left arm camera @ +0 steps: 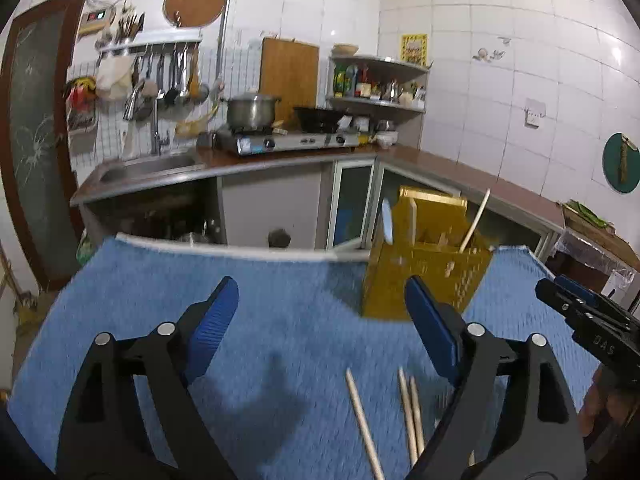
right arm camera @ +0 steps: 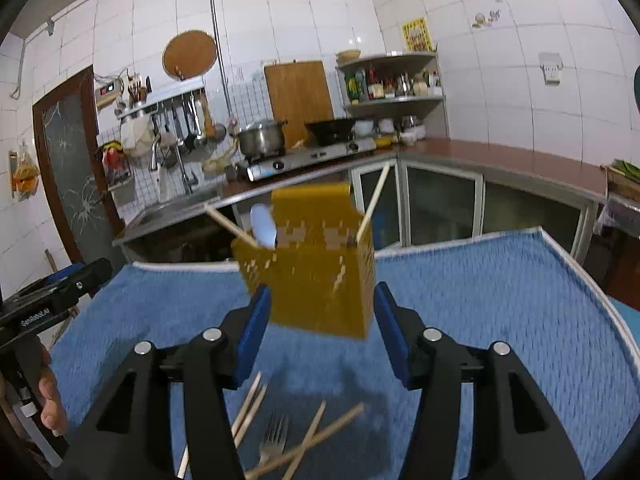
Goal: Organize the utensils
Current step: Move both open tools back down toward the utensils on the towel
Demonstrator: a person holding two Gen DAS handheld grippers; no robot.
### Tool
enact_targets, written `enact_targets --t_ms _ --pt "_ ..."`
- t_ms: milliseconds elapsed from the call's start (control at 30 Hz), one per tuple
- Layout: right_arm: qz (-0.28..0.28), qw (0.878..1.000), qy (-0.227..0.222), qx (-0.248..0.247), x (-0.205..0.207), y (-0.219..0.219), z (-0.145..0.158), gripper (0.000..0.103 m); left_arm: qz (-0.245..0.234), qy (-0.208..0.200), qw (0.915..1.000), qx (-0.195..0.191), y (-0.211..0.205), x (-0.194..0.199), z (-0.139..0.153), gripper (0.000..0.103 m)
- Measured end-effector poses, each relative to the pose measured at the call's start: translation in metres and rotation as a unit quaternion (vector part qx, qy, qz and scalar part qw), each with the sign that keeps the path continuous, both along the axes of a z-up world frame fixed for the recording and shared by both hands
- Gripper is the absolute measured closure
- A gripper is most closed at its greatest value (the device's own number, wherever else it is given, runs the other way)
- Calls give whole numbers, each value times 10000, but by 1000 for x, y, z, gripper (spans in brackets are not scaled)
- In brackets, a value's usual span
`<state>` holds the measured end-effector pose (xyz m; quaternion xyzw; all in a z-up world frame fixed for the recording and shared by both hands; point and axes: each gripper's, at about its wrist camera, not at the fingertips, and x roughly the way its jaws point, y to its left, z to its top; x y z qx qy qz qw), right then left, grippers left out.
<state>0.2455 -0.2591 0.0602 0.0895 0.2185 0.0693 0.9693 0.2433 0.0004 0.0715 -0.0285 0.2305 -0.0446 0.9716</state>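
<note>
1. Blue towel (right arm camera: 500, 300) spread over table, kitchen counter (left arm camera: 280, 156) behind: soft bed for loose utensils.
2. Nearest, toward 6 o'clock: chopsticks (right arm camera: 308, 440) and fork (right arm camera: 274, 438) lying unsorted.
3. Both tools released, empty: left gripper (left arm camera: 320, 320), right gripper (right arm camera: 320, 332).
4. Farther, at 12 o'clock: yellow holder (right arm camera: 320, 280), upright, already keeping spoon (right arm camera: 264, 226) and sticks.

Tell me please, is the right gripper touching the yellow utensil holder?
Apart. In the right wrist view the right gripper stands open, blue towel showing between its pads and the yellow utensil holder.

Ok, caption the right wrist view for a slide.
Open right gripper faces a yellow utensil holder on a blue towel; chopsticks and fork lie loose.
</note>
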Motion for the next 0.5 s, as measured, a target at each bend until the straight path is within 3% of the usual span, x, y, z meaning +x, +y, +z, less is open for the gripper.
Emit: enact_targets --t_ms 167,300,500 --pt "-126 9993 312 -187 -20 4 -21 41 138 323 9991 217 3 -13 -31 8" --pt "-238 9970 630 -388 -26 6 -39 33 325 631 9962 506 3 -12 -55 7" --pt "-402 9922 1051 -533 -22 10 -58 25 384 1034 9933 352 10 -7 -73 8"
